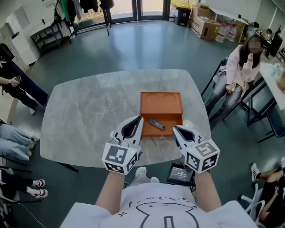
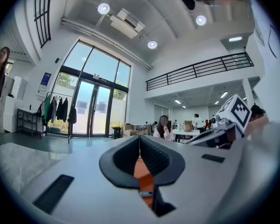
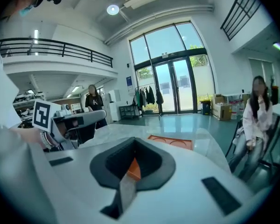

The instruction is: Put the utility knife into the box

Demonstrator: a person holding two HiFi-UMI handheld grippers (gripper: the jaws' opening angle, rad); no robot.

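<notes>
Seemingly the job is done: the small grey utility knife [image 1: 156, 124] lies inside the shallow orange rectangular box [image 1: 161, 103] on the pale marble table [image 1: 85, 108]. My left gripper [image 1: 135, 122] and right gripper [image 1: 179, 131] are closed and empty, just beside the box.

Right gripper [image 3: 134, 146]: jaws fully together, nothing pinched. Only a sliver of orange and grey shows through the slot below the tips. Orange box [image 3: 171, 142] lies flat on the grey table [image 3: 130, 127] at 1 o'clock, just past the tips, two arc outlines on its face. Left gripper [image 3: 95, 117] at 9 o'clock, roughly level, marker cube [image 3: 42, 115] at its rear. Seated person [image 3: 256, 115] at 3 o'clock, off the table. Standing person [image 3: 92, 99] at 10 o'clock. Glass doors [image 3: 175, 85] at 12.
</notes>
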